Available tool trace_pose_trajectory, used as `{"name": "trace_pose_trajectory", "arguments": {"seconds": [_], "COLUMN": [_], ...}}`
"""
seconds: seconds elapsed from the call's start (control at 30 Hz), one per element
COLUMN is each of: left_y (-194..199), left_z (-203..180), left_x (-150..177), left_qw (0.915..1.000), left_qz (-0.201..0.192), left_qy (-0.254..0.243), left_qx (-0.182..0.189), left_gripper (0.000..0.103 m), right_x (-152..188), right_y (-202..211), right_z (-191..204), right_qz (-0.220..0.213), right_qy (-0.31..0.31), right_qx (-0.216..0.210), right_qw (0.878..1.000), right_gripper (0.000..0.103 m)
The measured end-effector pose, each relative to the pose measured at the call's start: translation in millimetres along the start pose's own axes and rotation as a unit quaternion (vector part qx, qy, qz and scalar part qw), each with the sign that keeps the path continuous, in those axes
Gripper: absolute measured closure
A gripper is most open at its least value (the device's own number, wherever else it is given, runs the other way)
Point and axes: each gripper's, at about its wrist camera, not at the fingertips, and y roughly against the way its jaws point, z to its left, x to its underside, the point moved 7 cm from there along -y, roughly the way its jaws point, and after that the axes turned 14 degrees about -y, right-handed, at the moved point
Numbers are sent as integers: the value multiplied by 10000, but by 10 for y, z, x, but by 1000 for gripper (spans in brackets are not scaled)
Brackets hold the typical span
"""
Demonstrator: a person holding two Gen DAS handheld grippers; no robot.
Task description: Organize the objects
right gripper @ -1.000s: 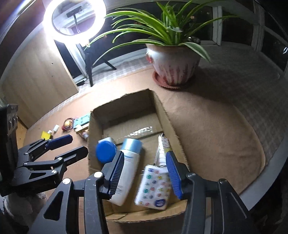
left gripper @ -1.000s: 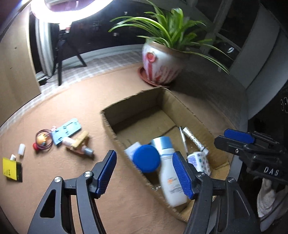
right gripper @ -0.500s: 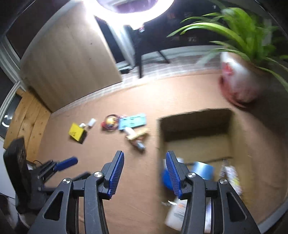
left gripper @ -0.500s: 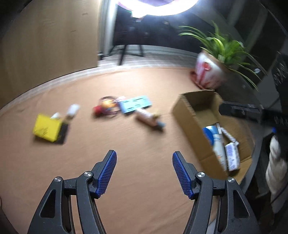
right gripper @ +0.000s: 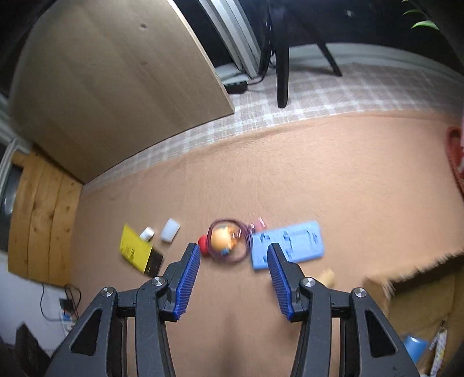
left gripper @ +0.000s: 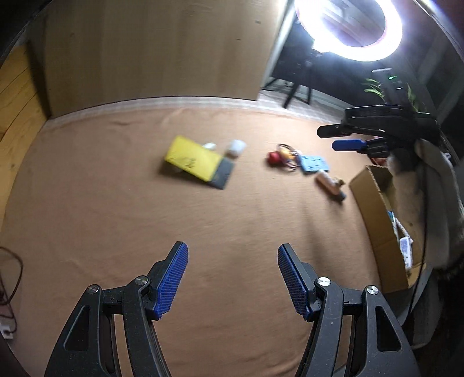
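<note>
No writing can be read on anything here; the frames are blurred. The left gripper (left gripper: 232,275) hangs over bare tan cloth (left gripper: 116,217) with its blue pads spread apart and nothing between them.

Further out on the cloth, from left to right, lie a yellow box (left gripper: 191,158) with a dark end, two small white caps (left gripper: 236,147) just beyond it, a red ball (left gripper: 274,158) touching a clear capsule toy ringed by a dark loop (right gripper: 229,240), a light-blue flat plastic piece (left gripper: 314,163), and a tan bottle (left gripper: 329,184) lying on its side. At the right edge stands an open cardboard box (left gripper: 377,220) with a few items inside, too blurred to name.

The right gripper (right gripper: 233,279) is also parted and empty, poised above the cloth with the capsule toy framed between its fingertips but beyond them. A wooden panel (left gripper: 159,49) stands behind the cloth, and a ring light (left gripper: 348,26) glares at the upper right.
</note>
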Motion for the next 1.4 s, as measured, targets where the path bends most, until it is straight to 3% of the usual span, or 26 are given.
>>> {"name": "trace_pose_trajectory", "arguments": {"seconds": [0.17, 0.5, 0.9, 1.07, 1.4], "left_y": [107, 190, 106, 60, 8], "left_z": [309, 567, 382, 301, 236], "left_x": [139, 227, 130, 109, 120], "left_qw": [9996, 9989, 9996, 9997, 9998], "left_qz": [10, 8, -17, 15, 71], "left_qy": [249, 434, 281, 194, 132], "left_qx": [-143, -199, 55, 116, 143], "left_gripper": [35, 35, 35, 35, 35], "right_x": [-154, -180, 476, 789, 1495], "right_y": [-361, -672, -552, -498, -388], "right_z": [18, 66, 221, 171, 39], "right_qz": [122, 297, 778, 724, 1430], "right_qy": [-111, -307, -230, 41, 433], "right_qx": [304, 378, -242, -188, -476], "right_qw": [9994, 9984, 9964, 9972, 9876], "right_gripper": [63, 77, 82, 83, 83]}}
